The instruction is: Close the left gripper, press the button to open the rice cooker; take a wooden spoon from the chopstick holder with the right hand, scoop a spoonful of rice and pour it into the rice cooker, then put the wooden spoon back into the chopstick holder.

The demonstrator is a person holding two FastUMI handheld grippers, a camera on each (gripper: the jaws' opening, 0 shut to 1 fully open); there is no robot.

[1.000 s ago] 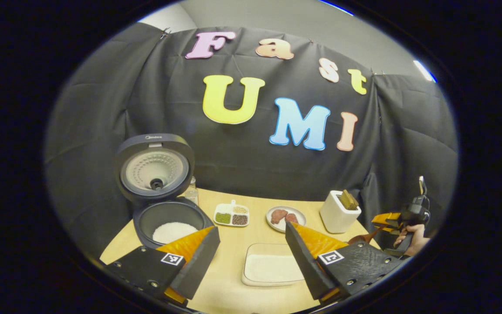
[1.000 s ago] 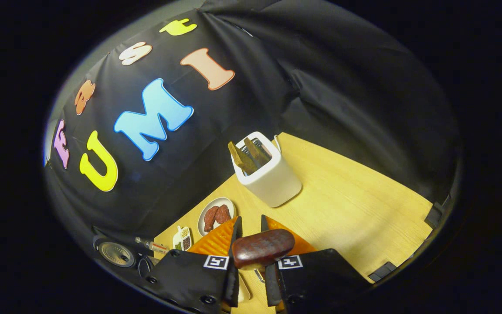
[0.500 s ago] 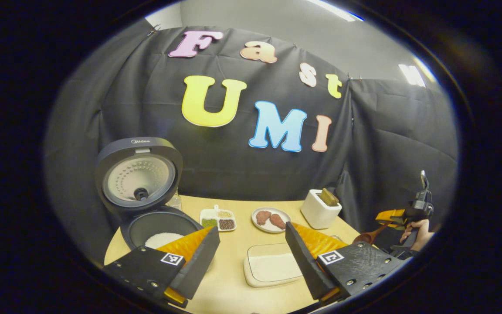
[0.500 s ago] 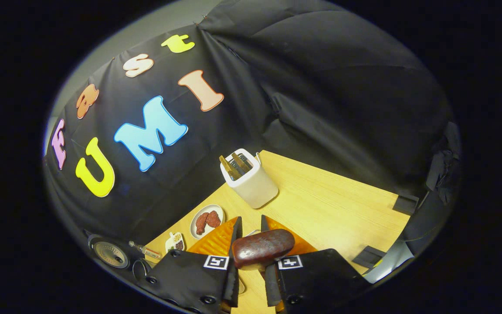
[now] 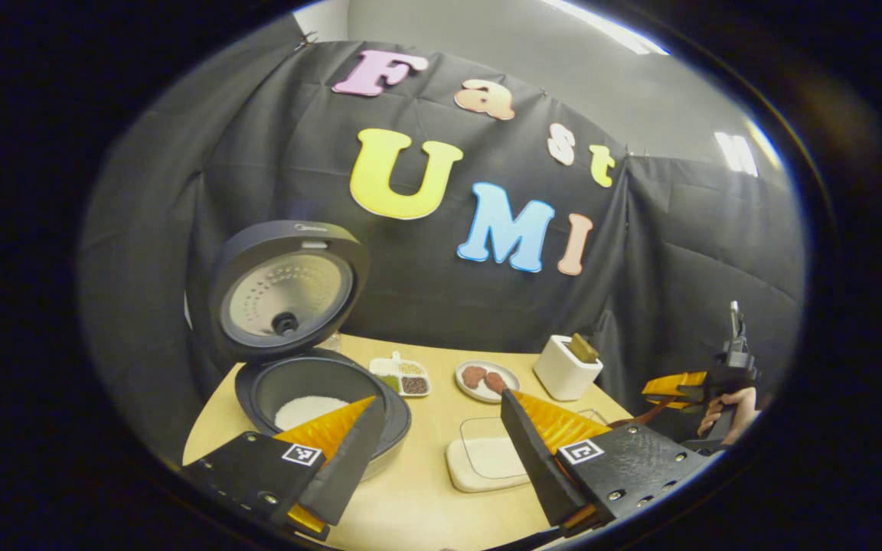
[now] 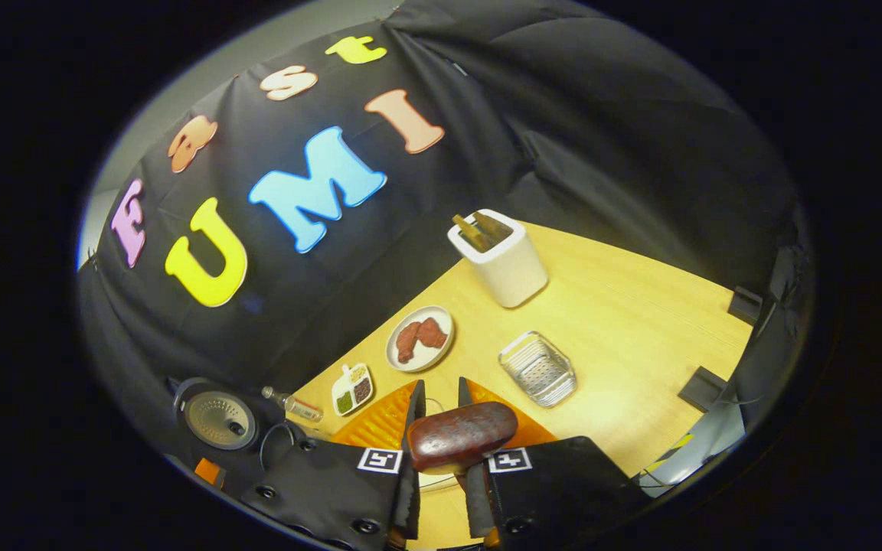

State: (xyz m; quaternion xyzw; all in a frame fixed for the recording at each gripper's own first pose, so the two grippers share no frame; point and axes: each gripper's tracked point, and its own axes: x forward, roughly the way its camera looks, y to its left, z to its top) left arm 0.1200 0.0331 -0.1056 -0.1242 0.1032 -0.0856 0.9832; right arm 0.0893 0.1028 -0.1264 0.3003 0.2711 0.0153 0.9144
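While the light wooden table [image 5: 426, 497] carries everything, the dark round rice cooker [image 5: 318, 383] stands at its left end with the lid up and white rice in the pot. Near the back wall stands the white square chopstick holder [image 6: 504, 264], with wooden handles in it. The left gripper [image 5: 441, 444] hangs above the table with its jaws spread wide, grasping nothing. The right gripper [image 6: 439, 409] is clenched on the dark brown wooden spoon [image 6: 460, 440], well apart from the holder.
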